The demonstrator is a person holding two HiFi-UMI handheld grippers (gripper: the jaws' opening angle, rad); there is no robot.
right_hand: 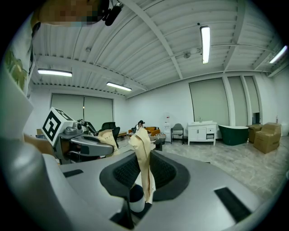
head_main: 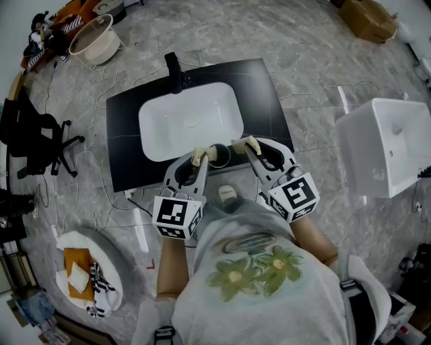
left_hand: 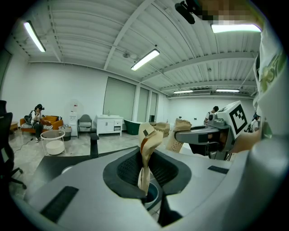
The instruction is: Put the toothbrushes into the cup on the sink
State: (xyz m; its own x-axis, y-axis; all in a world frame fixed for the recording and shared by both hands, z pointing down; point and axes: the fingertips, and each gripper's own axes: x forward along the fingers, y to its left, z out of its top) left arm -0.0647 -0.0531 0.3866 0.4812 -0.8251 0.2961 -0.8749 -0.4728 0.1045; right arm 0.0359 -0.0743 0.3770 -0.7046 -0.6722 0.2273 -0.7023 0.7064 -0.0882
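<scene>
A black counter [head_main: 128, 155] holds a white sink basin [head_main: 190, 121] with a black tap [head_main: 174, 71] at its far edge. A small cup [head_main: 222, 156] stands at the counter's near edge, between my two grippers. The left gripper [head_main: 201, 156] is just left of the cup, its beige-taped tips pressed together. In the left gripper view [left_hand: 149, 140] the cup [left_hand: 150, 193] lies under the tips. The right gripper [head_main: 248, 143] is just right of the cup, tips also together [right_hand: 141, 140], with the cup [right_hand: 134, 200] below. I see no toothbrush in any view.
A white box-shaped unit [head_main: 384, 145] stands to the right of the counter. On the floor are a black office chair [head_main: 34, 135], a round white basket [head_main: 94, 37], a round tray of oddments [head_main: 87, 276], a cardboard box [head_main: 367, 19] and loose cables.
</scene>
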